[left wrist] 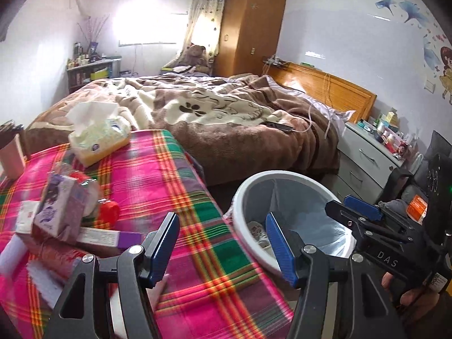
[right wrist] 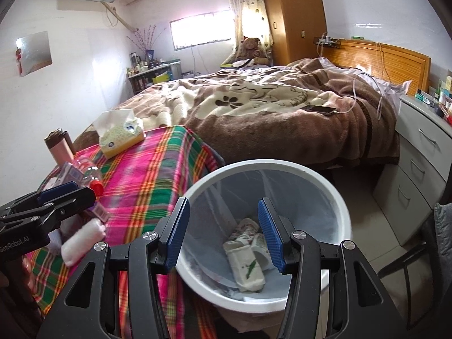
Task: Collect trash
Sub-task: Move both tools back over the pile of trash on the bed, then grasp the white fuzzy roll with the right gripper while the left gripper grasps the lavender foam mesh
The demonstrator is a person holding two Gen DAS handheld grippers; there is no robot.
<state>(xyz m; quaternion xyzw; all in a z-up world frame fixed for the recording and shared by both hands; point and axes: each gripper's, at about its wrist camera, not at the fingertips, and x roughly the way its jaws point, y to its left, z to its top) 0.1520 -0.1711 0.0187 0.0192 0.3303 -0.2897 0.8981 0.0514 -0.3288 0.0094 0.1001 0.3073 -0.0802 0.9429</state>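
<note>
My right gripper hangs open over the white bin, which is lined with a clear bag. Nothing sits between its blue pads. White crumpled packets lie at the bin's bottom. My left gripper is open and empty above the edge of the plaid-covered table, with the bin just to its right. Left of it on the cloth lie a purple carton, a clear bottle with a red cap and a long purple-and-white box. A white roll lies near the table's front.
A tissue box and a pink tumbler stand at the table's far side. Beyond the table is a bed with a brown blanket. A grey nightstand and a dark chair crowd the right of the bin.
</note>
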